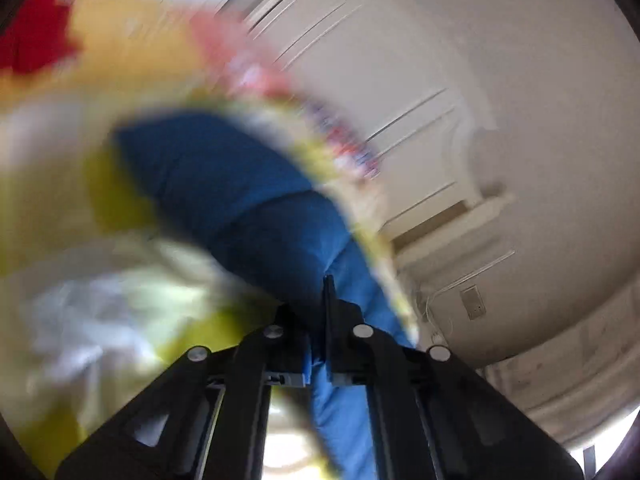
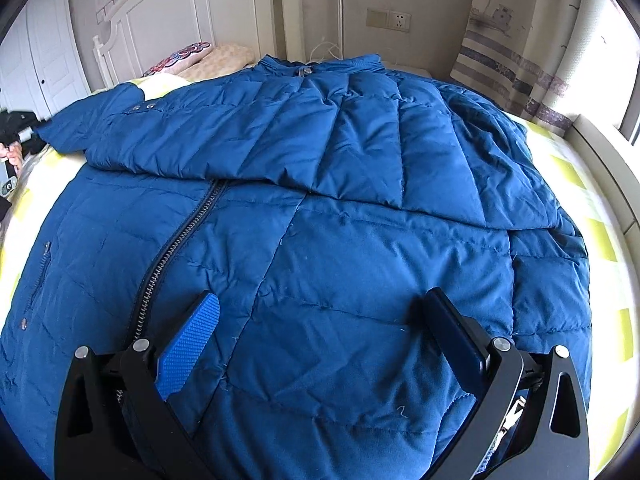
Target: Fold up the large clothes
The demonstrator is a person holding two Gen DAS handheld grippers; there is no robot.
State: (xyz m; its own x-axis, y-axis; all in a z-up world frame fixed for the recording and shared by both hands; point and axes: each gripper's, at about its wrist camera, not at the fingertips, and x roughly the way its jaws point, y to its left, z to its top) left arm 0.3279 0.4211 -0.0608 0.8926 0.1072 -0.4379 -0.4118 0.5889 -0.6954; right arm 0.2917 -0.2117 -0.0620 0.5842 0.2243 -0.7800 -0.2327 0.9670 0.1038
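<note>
A large blue quilted jacket (image 2: 320, 220) lies spread on a bed, zipper up, with one sleeve (image 2: 200, 136) folded across its chest toward the left. My right gripper (image 2: 320, 312) is open just above the jacket's lower hem, its fingers wide apart. My left gripper (image 1: 312, 300) is shut on the blue sleeve (image 1: 240, 184); that view is badly blurred. The left gripper (image 2: 16, 136) also shows at the far left edge of the right wrist view, at the sleeve's cuff.
The bed has a yellow and white checked sheet (image 2: 592, 240). A white headboard (image 2: 180, 12) and pillows (image 2: 208, 56) are at the back. A wall socket (image 2: 388, 20) and a striped curtain (image 2: 512, 52) stand behind the bed.
</note>
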